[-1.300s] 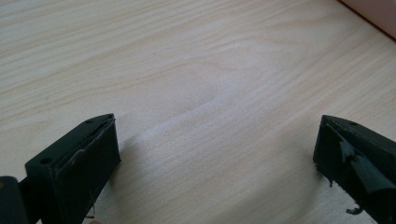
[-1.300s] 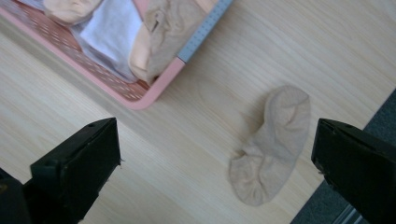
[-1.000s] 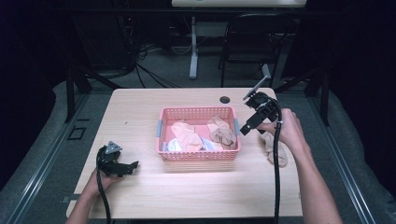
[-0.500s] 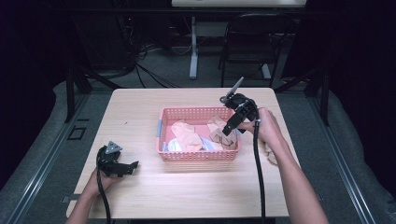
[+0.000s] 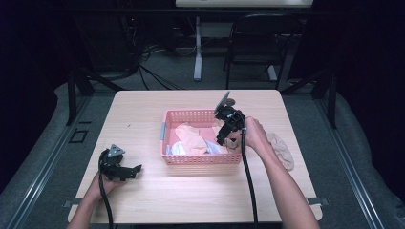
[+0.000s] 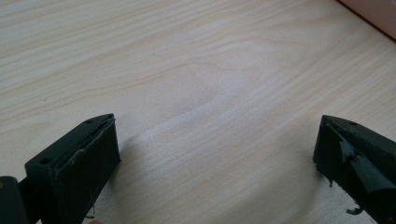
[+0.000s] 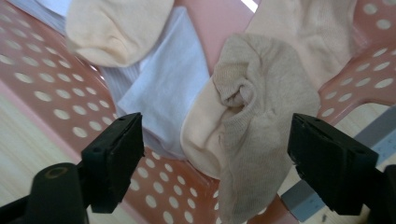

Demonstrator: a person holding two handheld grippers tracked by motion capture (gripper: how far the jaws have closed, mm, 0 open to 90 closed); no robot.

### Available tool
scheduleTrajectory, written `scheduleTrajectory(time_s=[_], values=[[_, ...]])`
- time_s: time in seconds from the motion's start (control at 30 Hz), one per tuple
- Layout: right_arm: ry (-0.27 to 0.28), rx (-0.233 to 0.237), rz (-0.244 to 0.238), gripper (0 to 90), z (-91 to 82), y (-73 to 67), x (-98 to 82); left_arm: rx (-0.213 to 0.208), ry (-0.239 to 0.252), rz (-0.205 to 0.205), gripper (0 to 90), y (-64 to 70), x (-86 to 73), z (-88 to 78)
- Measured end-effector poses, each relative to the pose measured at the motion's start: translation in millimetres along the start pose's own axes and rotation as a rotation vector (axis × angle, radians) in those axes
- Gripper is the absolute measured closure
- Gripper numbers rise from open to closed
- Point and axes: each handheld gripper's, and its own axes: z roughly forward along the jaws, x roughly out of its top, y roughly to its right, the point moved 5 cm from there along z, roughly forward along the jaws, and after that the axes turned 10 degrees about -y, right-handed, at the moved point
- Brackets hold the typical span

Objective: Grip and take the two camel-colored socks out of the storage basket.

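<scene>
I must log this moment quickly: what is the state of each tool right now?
Left tool: open, holding nothing, above the bare table.
Right tool: open, jaws have just been closing around a beige sock in the pink basket, not gripping yet.

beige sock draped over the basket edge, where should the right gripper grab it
Grip the beige sock at its bunched fold, coming straight down from above. That raised lump sits between the open fingers of the right gripper, clear of the pink basket wall.
</scene>
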Motion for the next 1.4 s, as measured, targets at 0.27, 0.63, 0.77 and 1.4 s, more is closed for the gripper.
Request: scheduleTrajectory(time_s=[0.27,0.63,0.77,1.4], values=[[-0.06,-0.048,0.012,30.9,21.0,-0.3,3.8,-0.001,0.0,0.001,0.0,0.1,0.1,0.1],[-0.073,-0.075,0.048,39.8,31.6,6.2,4.0,-0.001,0.0,0.001,0.0,0.0,0.1,0.1],[-0.092,-0.1,0.054,44.4,34.4,9.4,1.9,-0.001,0.0,0.001,0.0,0.1,0.1,0.1],[-0.163,-0.175,0.056,66.0,54.8,9.5,12.4,-0.002,0.001,0.005,0.0,-0.1,0.3,0.2]])
